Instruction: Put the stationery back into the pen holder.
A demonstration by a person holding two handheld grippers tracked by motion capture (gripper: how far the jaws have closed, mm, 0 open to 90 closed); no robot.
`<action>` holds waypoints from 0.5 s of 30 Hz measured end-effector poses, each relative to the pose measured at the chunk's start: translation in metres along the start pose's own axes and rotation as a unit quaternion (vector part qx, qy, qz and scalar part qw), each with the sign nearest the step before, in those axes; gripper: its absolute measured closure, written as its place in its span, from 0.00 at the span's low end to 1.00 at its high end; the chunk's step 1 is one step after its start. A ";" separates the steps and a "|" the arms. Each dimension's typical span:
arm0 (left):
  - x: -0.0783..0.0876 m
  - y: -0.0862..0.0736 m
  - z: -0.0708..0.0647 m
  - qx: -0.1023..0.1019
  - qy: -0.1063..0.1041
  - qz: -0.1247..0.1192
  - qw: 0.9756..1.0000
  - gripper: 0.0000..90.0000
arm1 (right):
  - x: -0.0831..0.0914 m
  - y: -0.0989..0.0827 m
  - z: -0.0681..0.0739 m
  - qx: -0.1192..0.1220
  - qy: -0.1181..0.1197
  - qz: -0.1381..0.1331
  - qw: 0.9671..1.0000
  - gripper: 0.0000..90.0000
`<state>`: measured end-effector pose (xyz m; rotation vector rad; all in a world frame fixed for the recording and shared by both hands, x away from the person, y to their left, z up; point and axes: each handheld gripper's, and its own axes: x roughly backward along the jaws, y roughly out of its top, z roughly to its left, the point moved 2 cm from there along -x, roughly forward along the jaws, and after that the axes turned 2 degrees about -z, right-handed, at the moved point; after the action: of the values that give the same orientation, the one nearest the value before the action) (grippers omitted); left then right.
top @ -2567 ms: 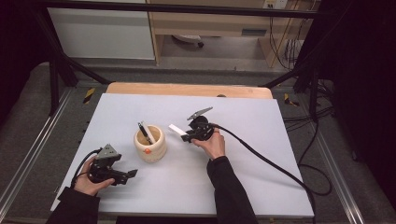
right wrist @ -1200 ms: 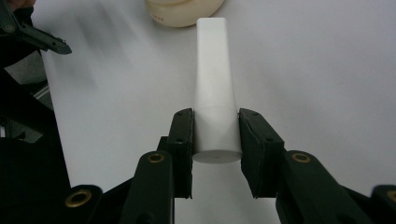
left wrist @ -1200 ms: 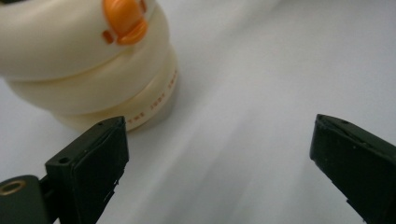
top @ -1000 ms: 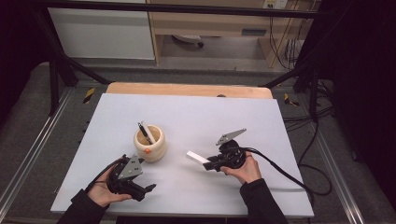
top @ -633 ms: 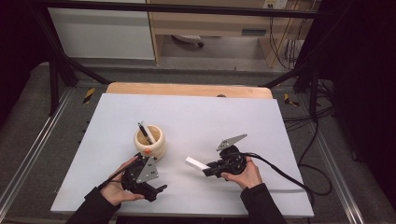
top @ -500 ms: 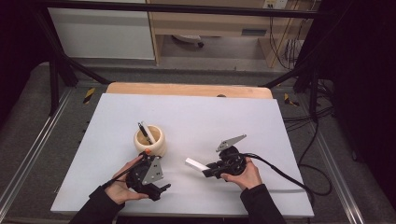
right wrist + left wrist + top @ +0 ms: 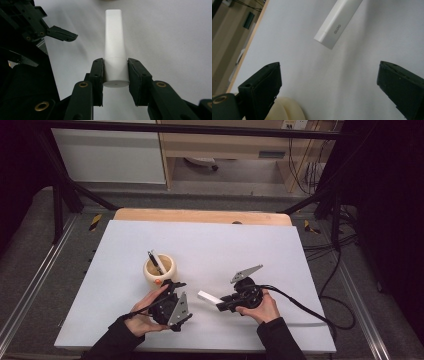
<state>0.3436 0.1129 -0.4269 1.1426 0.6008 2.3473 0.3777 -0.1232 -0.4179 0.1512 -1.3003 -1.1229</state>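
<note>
My right tongs (image 7: 115, 72) are clamped on the round end of the white glue tube (image 7: 114, 45), holding it just above the worktop (image 7: 280, 250). The tube's long axis points from these tongs toward my left tongs (image 7: 172, 307), which stand spread wide and empty. Its flat free end (image 7: 324, 41) lies ahead of them, nearest my left hand.

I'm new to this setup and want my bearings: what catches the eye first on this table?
First, the white tube clamped at its round end in the right gripper, held out over the white table. Facing it, the left gripper has its jaws wide open, nothing between them. Behind that gripper stands a cream cup with a pen leaning in it.
</note>
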 end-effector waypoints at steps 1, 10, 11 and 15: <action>-0.001 0.001 0.000 -0.009 0.002 0.001 1.000 0.07 | 0.000 0.000 0.000 0.001 0.000 0.000 1.000 0.75; -0.011 0.014 -0.002 -0.071 0.022 -0.005 0.997 0.09 | 0.000 0.002 0.001 -0.009 -0.001 -0.001 1.000 0.75; -0.012 0.016 -0.002 -0.078 0.026 -0.005 0.997 0.10 | 0.000 0.003 0.001 -0.008 -0.002 0.000 1.000 0.75; -0.015 0.019 -0.005 -0.111 0.039 -0.003 0.993 0.14 | 0.000 0.005 0.003 -0.014 -0.002 0.005 1.000 0.75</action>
<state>0.3442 0.0879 -0.4277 0.9517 0.3566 2.3918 0.3785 -0.1191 -0.4141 0.1219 -1.2881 -1.1324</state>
